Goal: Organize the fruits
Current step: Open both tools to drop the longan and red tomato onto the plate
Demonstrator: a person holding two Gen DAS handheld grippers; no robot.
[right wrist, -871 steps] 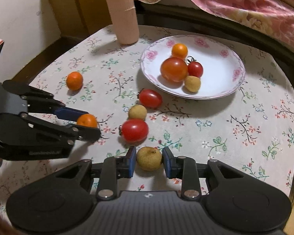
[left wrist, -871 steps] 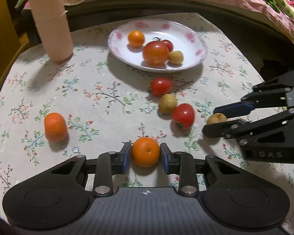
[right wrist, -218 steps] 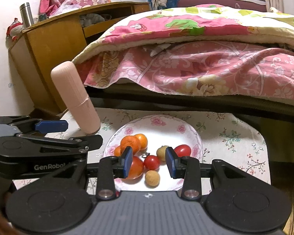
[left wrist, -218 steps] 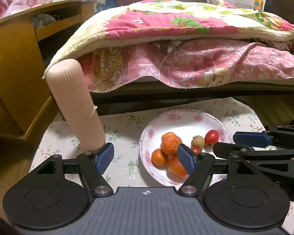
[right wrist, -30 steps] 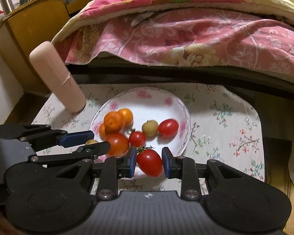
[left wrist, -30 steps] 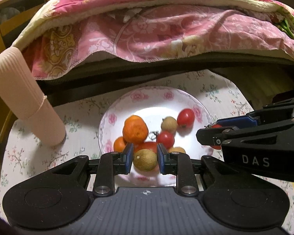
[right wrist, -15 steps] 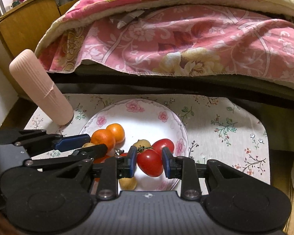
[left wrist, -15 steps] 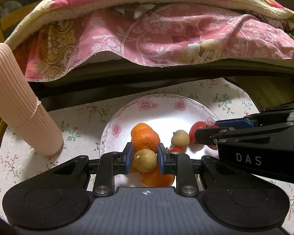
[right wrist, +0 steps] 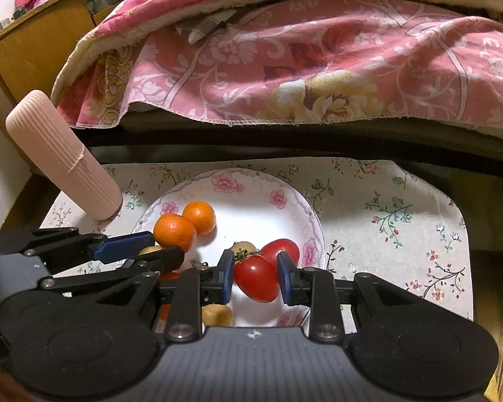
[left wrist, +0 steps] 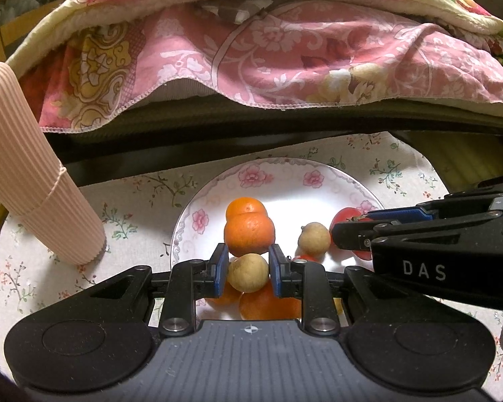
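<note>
The left gripper (left wrist: 247,272) has its blue pads pressed on both sides of a small round tan fruit (left wrist: 247,272) with dull, rough skin. The right gripper (right wrist: 255,278) is closed the same way on a smooth shiny red tomato (right wrist: 256,278) with a green stem. Both are held up over a round white plate with pink flowers on its rim (right wrist: 251,186). In the plate lie bumpy orange tangerines (right wrist: 174,232), another red tomato (right wrist: 283,249) and more tan fruits (right wrist: 217,315). The plate sits on a table with a white cloth printed with little flowers and twigs (right wrist: 389,214). To the left of the plate stands a tall pink ribbed tube with a band around it (left wrist: 26,174). Behind the table is a bed with a soft pink flowered quilt (left wrist: 285,53) hanging over its edge. A yellow wooden cabinet (right wrist: 33,40) stands far left.
</note>
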